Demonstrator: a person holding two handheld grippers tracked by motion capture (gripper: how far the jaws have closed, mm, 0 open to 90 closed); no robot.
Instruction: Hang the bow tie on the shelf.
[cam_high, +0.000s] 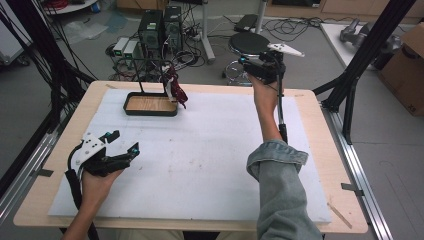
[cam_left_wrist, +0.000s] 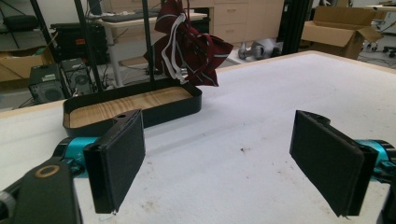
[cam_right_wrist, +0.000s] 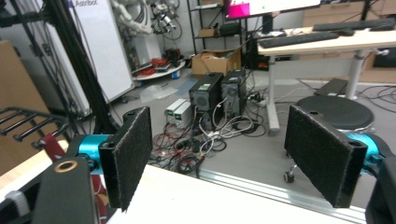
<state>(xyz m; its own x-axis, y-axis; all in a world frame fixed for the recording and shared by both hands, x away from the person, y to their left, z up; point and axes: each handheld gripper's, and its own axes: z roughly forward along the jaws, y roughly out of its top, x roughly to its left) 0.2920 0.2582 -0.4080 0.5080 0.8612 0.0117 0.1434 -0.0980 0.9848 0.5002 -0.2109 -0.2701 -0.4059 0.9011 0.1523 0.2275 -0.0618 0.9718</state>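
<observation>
White foam covers the tabletop (cam_high: 200, 165), where I see the maroon cloth (cam_high: 176, 87) hanging over the far-left tray (cam_high: 150, 112), both grippers' fingers wide open and empty, the right gripper (cam_high: 260, 65) raised at the far edge, risking snagging the stand.

Dark-red cloth (cam_left_wrist: 191, 44) hanging above tray (cam_left_wrist: 184, 106)

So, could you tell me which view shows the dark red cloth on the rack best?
The left gripper view: the dark red cloth hangs close and sharp above the black tray. The high view shows it small; the right gripper view catches a red scrap at its left edge.
</observation>
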